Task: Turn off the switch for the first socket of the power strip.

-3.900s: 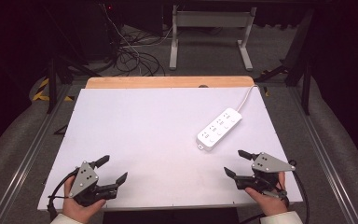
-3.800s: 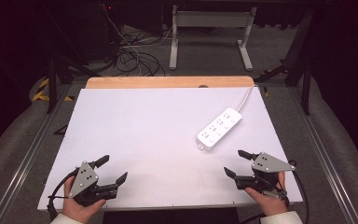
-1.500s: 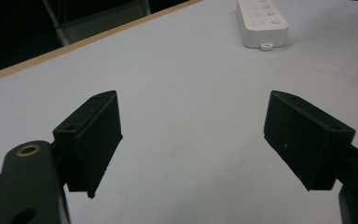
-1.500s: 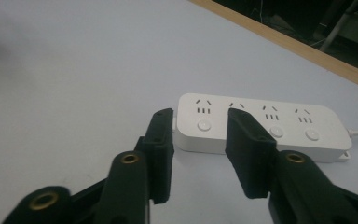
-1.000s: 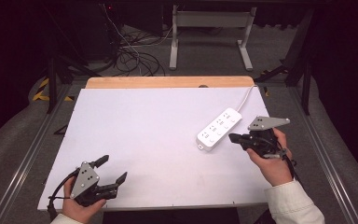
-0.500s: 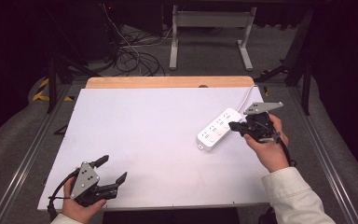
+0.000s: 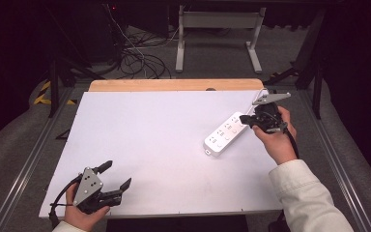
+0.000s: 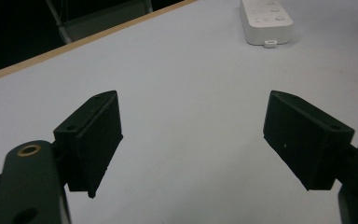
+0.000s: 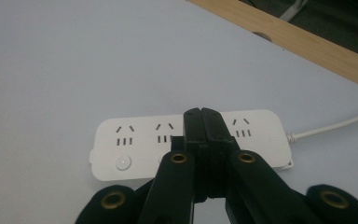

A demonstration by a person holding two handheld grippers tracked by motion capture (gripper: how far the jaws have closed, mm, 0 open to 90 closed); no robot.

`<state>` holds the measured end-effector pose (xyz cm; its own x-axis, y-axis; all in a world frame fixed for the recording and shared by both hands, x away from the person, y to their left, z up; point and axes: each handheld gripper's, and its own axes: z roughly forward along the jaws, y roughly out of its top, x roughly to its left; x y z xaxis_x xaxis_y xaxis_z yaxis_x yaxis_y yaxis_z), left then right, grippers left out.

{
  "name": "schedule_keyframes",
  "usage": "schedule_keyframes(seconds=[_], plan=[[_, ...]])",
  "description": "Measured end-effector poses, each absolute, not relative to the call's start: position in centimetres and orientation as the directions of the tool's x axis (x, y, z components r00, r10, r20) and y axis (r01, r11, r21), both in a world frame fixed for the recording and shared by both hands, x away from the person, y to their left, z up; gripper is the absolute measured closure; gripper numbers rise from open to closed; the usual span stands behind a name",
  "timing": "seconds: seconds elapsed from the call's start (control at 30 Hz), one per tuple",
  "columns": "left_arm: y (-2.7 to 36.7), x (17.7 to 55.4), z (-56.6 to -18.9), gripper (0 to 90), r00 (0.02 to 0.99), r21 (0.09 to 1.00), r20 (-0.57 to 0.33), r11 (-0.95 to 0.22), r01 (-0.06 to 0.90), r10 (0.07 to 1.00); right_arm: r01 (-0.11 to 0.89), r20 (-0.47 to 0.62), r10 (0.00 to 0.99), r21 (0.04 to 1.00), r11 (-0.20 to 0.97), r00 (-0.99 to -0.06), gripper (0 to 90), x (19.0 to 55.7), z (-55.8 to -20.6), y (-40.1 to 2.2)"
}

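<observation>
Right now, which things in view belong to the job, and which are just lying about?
Likely in play:
- power strip, white
- its cord
- right gripper, fingers shut, over the strip
- left gripper, open, at the near edge

Just lying about:
- cables on the floor
- metal stand beyond the table

White power strip point(image 7: 226, 134) lying flat, angled diagonally on the right of the white surface point(image 7: 145, 135), sockets up, cord point(image 9: 331, 127) trailing off its far end

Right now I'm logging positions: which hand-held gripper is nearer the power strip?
Right. The right hand-held gripper is at the power strip's far end; the left hand-held gripper sits far off by the table's near left edge.
</observation>
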<state>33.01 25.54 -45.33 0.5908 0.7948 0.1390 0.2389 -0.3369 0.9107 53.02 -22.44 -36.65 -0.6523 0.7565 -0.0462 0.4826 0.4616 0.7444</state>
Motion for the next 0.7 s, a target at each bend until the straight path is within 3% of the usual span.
schedule_keyframes(seconds=[0.7], plan=[[25.6,33.1,-45.4,19.5,0.589,0.908,0.146,-0.344,0.239,0.795,0.61,-0.021,0.83,0.669,0.426,-0.557,90.0,58.1,-39.4,-22.7]])
